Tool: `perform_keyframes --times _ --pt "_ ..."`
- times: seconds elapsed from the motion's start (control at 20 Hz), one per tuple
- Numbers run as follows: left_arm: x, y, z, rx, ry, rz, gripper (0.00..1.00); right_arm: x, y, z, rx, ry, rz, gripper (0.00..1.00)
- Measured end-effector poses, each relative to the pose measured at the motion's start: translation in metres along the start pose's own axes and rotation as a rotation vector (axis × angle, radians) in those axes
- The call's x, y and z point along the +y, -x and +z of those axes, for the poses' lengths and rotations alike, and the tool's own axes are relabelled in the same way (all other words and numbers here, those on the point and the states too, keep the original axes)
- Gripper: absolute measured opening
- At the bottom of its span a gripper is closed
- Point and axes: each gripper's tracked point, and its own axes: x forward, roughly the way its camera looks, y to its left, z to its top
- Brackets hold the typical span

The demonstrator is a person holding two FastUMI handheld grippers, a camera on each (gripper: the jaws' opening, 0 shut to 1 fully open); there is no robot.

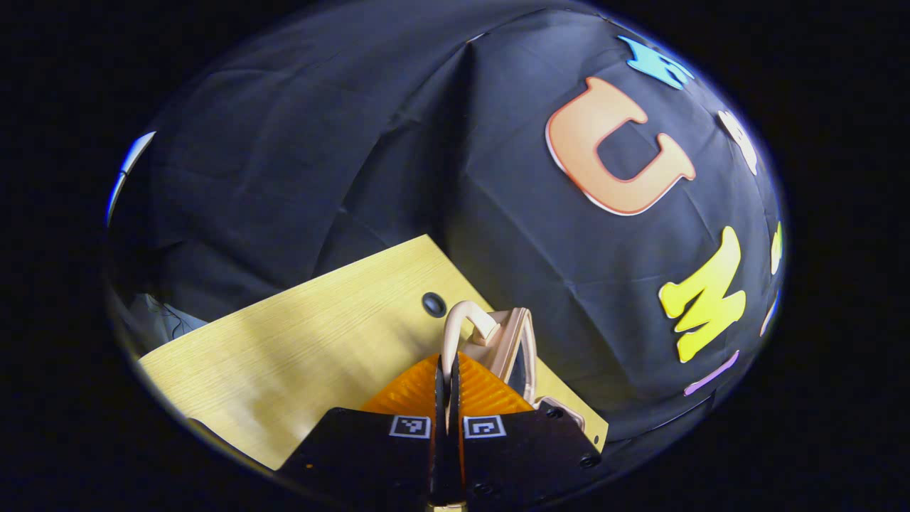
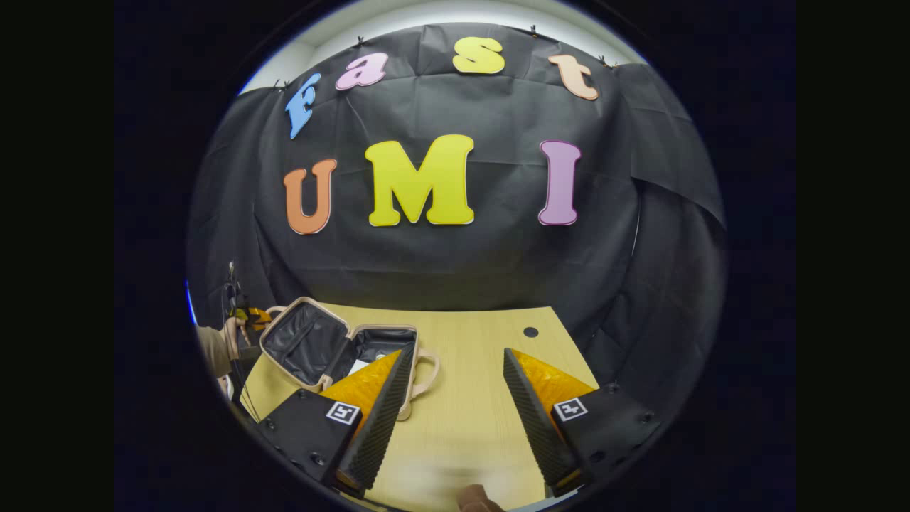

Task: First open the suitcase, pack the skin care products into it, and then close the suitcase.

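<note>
Your left gripper (image 1: 448,387) jaws pinch the beige, stiff-shelled suitcase's (image 2: 334,348) thin handle (image 1: 462,323); the light lid stands open. Right gripper (image 2: 455,398) jaws gape wide above the worktop (image 2: 476,419).

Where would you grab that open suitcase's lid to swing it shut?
By the looped handle on the rim of the lid, coming from the outer edge: it stands off the shell, thin enough for jaws. The left gripper pinches it there.

place: staged recording booth | evidence: black cloth wall (image 2: 455,263) – pale wood table (image 2: 469,398) – nothing domestic
</note>
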Motion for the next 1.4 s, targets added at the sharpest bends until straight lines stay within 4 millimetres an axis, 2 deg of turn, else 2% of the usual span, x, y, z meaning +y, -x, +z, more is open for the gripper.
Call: perform_keyframes --times 0.15,0.3,0.55,0.7,0.8,1.0,1.15,1.4 --pt "-0.037 0.023 0.004 -0.046 -0.07 -0.019 0.03 -0.011 0.001 0.007 -0.022 0.019 0.023 0.8" --pt "-0.07 0.039 0.002 -0.098 -0.166 -0.027 0.03 -0.015 -0.002 0.008 -0.026 0.024 0.044 0.79" --pt "-0.146 0.064 -0.022 -0.162 -0.343 -0.084 0.03 -0.021 -0.004 0.011 -0.03 0.027 0.072 0.8" --pt "-0.193 0.08 -0.053 -0.174 -0.421 -0.134 0.03 -0.025 -0.005 0.011 -0.032 0.038 0.088 0.8" --pt "-0.215 0.085 -0.073 -0.168 -0.448 -0.164 0.03 -0.029 -0.004 0.01 -0.032 0.038 0.096 0.79" --pt "-0.255 0.092 -0.127 -0.107 -0.487 -0.231 0.03 -0.042 -0.006 0.01 -0.032 0.03 0.098 0.8" --pt "-0.284 0.084 -0.189 -0.055 -0.558 -0.252 0.03 -0.061 -0.008 0.005 -0.019 0.01 0.087 0.8" --pt "-0.303 0.063 -0.249 -0.01 -0.701 -0.243 0.04 -0.088 -0.009 -0.004 0.004 -0.015 0.07 0.79"
